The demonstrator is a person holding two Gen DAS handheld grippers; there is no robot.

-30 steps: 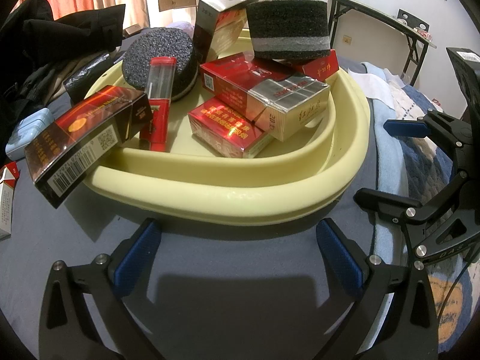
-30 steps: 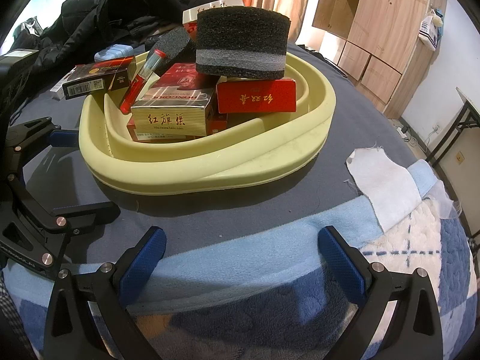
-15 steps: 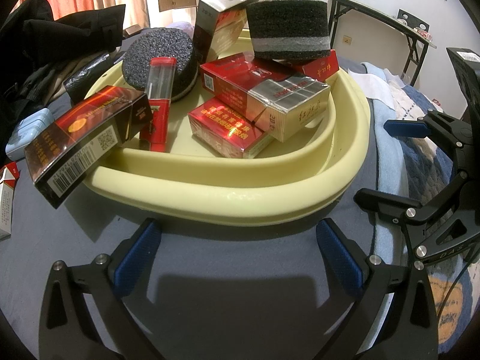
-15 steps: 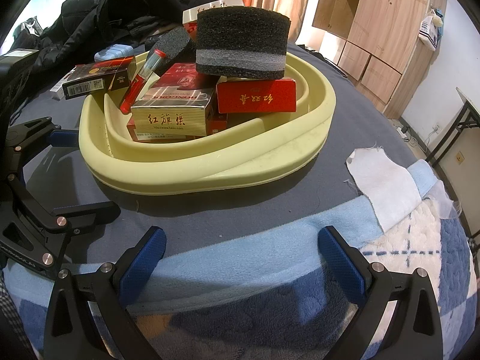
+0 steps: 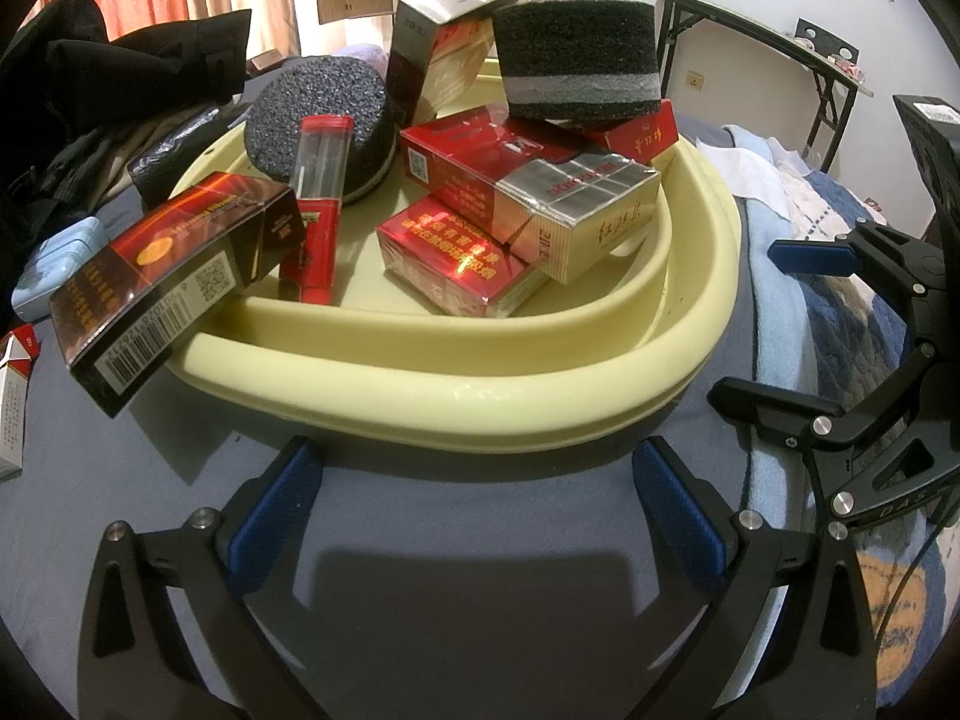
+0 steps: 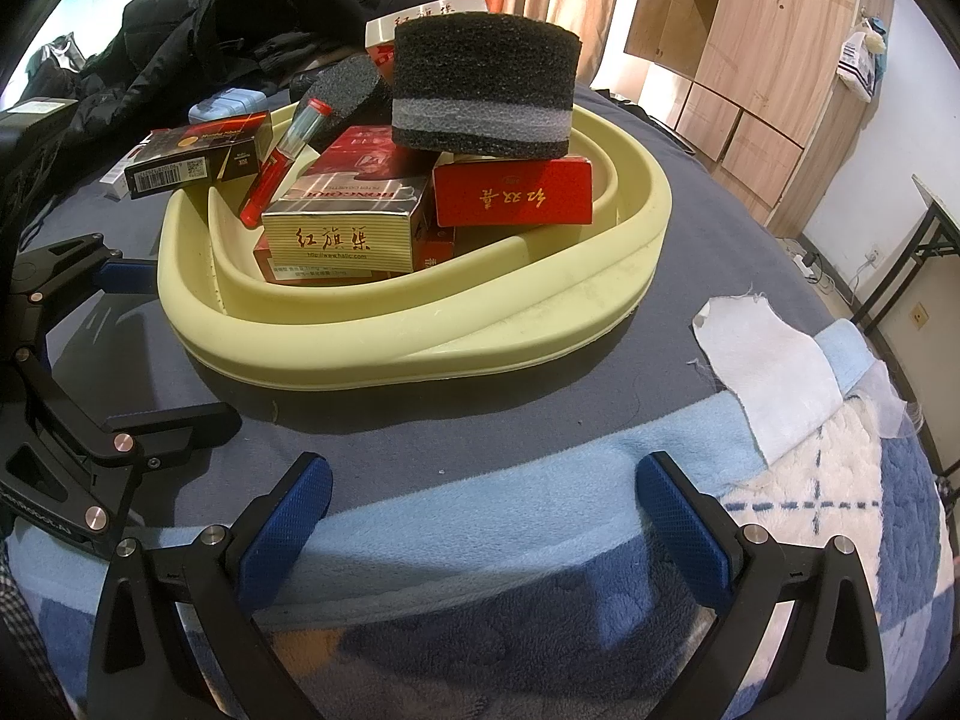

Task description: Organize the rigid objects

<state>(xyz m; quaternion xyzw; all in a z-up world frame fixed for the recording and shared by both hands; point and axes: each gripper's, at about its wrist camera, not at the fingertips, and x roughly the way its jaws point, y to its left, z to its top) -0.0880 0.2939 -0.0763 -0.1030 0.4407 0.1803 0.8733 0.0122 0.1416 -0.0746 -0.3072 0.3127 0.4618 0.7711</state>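
A pale yellow basin (image 5: 480, 402) (image 6: 420, 354) sits on the dark bed cover, full of rigid items: several red and gold cigarette boxes (image 5: 534, 198) (image 6: 348, 228), a red tube (image 5: 315, 210), a round dark sponge (image 5: 324, 114) and a black-and-grey sponge block (image 5: 579, 60) (image 6: 483, 90) on top. A dark box (image 5: 174, 276) leans over the basin's left rim. My left gripper (image 5: 474, 498) is open and empty just in front of the basin. My right gripper (image 6: 480, 510) is open and empty, a little further back from it.
Dark clothing (image 5: 90, 90) is piled at the back left. A light blue case (image 5: 51, 267) and a white-red pack (image 5: 12, 396) lie left of the basin. A white cloth (image 6: 774, 372) lies on the blue blanket (image 6: 540, 600). A wooden wardrobe (image 6: 750, 60) and folding table (image 5: 780, 42) stand beyond.
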